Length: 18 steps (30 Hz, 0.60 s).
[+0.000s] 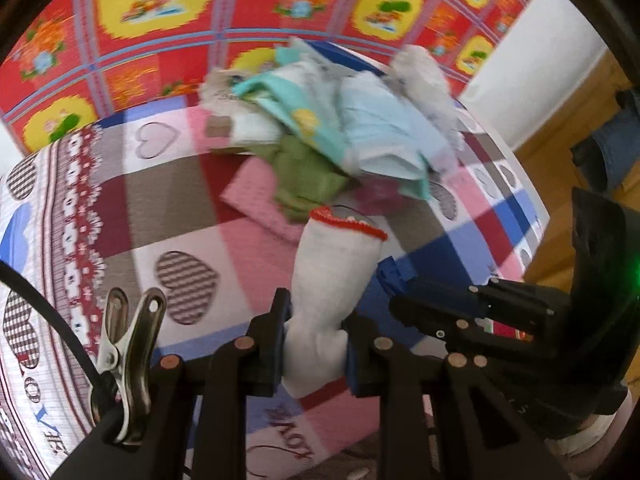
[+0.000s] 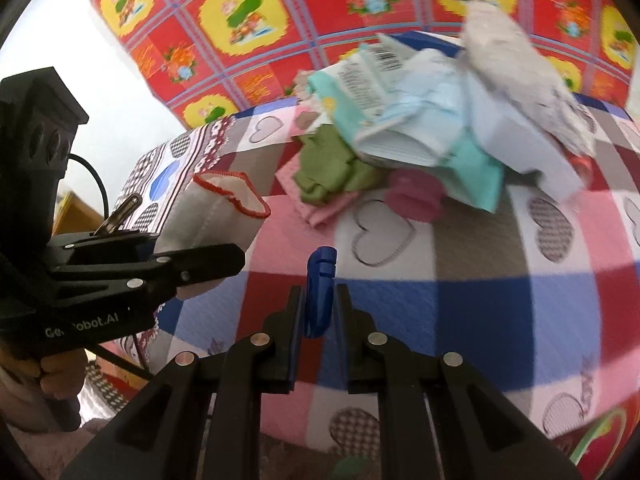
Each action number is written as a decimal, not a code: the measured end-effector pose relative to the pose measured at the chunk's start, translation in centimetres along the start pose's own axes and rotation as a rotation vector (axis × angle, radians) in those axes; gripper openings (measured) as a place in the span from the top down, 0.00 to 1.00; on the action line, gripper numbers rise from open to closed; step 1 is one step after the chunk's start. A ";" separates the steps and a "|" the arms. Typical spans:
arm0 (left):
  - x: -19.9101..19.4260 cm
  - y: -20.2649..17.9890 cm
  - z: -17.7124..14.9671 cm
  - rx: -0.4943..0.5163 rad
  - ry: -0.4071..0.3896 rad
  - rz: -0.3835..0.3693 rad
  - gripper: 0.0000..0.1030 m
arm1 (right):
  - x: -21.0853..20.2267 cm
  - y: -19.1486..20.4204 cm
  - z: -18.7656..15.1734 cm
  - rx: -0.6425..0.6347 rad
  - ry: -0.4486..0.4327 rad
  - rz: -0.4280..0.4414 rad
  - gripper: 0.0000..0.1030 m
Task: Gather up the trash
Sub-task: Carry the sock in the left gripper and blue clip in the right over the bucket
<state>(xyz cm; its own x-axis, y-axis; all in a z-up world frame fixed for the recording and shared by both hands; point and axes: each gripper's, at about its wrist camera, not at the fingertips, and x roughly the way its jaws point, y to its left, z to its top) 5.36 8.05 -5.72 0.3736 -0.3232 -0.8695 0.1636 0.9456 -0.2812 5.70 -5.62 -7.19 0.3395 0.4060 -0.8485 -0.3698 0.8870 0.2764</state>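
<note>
The left gripper (image 1: 314, 344) is clenched on a white cloth pouch with a red stitched rim (image 1: 336, 272), holding it low in the centre of the left wrist view with its mouth turned up toward the heap. The right gripper (image 2: 318, 312) grips a small blue plastic clip (image 2: 320, 288) between its nearly closed fingers, at the lower middle of the right wrist view.

Little of the collecting looks done. The trash, a loose pile of crumpled pale blue and teal wrappers, white paper and grey fluff (image 2: 452, 120), sits on a green rag (image 2: 332, 168) and a pink cloth (image 1: 256, 196) in the upper centre of both views, apart from the pouch and both grippers. Whether the pouch holds anything yet cannot be told. Probably every piece of the heap remains to be lifted into it.

The pile rests on a heart-patterned patchwork bedspread (image 2: 460, 280). Its open stretch between grippers and heap gives free room to approach. The bed's edge falls away at the right of the left wrist view toward a wooden floor (image 1: 560, 184), and a red and yellow patterned sheet (image 2: 280, 20) closes off the far side.
</note>
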 end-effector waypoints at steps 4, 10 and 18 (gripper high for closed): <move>0.2 -2.2 -0.2 0.041 0.013 -0.025 0.77 | -1.6 -1.3 -1.0 0.043 -0.022 -0.011 0.85; 0.3 -5.1 -0.6 0.091 0.026 -0.051 0.77 | -3.6 -2.8 -2.3 0.093 -0.053 -0.030 0.85; 0.8 -9.3 -0.9 0.165 0.054 -0.095 0.77 | -7.4 -5.5 -4.4 0.167 -0.099 -0.071 0.85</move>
<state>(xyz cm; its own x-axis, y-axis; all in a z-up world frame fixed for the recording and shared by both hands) 3.35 -0.99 -4.15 0.3006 -0.4041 -0.8639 0.3449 0.8906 -0.2965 1.42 -14.49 -4.48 0.4462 0.3534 -0.8222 -0.1957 0.9350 0.2957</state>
